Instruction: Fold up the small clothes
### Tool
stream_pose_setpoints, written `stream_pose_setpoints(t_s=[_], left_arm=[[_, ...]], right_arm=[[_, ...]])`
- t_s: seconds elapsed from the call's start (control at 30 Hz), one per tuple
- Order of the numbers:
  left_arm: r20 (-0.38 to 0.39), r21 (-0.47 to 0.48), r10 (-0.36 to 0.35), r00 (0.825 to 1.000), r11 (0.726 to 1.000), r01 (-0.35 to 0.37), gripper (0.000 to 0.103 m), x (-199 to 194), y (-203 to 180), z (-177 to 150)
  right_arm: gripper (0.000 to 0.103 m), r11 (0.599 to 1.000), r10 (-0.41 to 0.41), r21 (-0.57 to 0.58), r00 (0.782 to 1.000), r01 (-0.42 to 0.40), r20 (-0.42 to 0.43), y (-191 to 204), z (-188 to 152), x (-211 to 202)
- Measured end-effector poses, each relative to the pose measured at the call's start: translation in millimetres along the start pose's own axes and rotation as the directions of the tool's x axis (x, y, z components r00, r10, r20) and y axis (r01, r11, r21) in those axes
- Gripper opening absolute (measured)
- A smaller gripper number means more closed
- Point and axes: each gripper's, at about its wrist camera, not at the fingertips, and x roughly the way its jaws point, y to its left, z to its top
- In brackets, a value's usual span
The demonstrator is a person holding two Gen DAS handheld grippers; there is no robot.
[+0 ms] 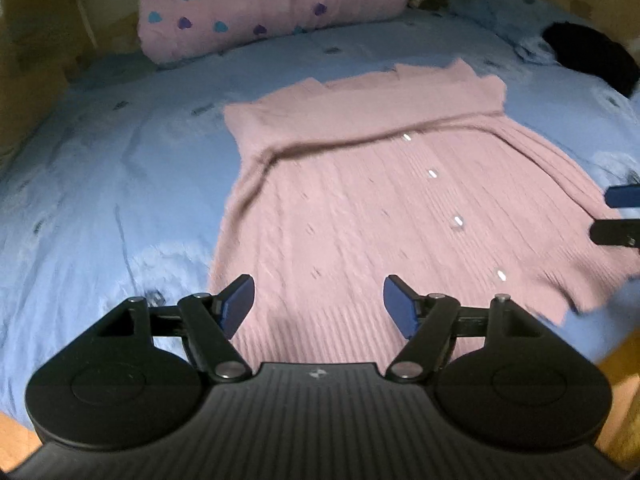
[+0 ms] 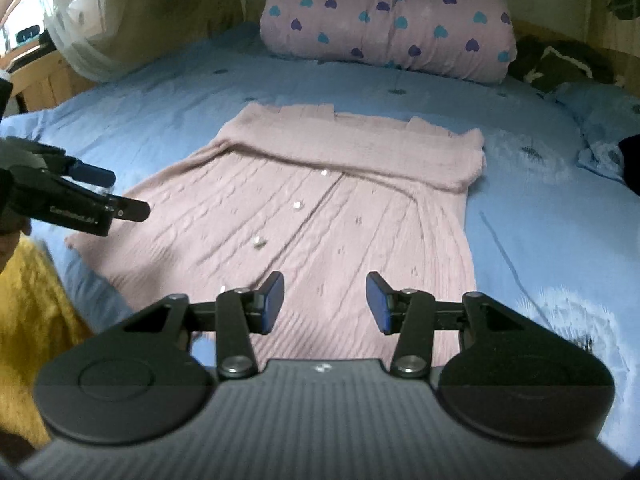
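Left tongs are spread wide with nothing between the blue pads, just hovering over the near hem of the pink knit cardigan. Right tongs are also apart, a bit narrower, nothing gripped either, hanging above the same bottom edge from the other side. From the right wrist view you can see the left tongs poking in at the left edge, off the cardigan's side.

The cardigan lies flat on the blue bedsheet, button side up, a row of little shiny buttons running down the middle, and both sleeves are folded across the chest near the collar end. Behind it sits a pink pillow with hearts. Something yellow and fuzzy shows at the lower left of the right view.
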Motion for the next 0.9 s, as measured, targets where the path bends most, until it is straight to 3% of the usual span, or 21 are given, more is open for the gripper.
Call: stream_pose_setpoints(t_s=[0.13,0.33,0.57,0.9], left_arm=[[-0.026,0.000,-0.059,0.998,0.998,0.059,0.083,-5.5,2.9,-11.9],[-0.049,0.105,-0.037,0.998,0.994,0.042,0.086,-11.2,-8.0,-32.6],[-0.100,0.147,-0.021,0.995,0.989,0.035,0.087,1.5,-14.7,-45.8],[-0.078,0.175,0.002,0.997,0.984,0.012,0.091,16.7,-17.5,-48.7]], right_arm=[[0.048,0.999,0.003,-0.031,0.999,-0.004,-0.034,4.3,-11.3,-6.6],[0.048,0.998,0.006,-0.065,0.997,-0.012,-0.082,10.6,-25.7,-11.6],[0.048,0.994,-0.007,-0.111,0.994,-0.005,-0.108,20.7,-39.5,-13.2],[0.048,0.973,-0.071,-0.225,0.990,0.042,-0.122,32.8,-51.0,-3.7]])
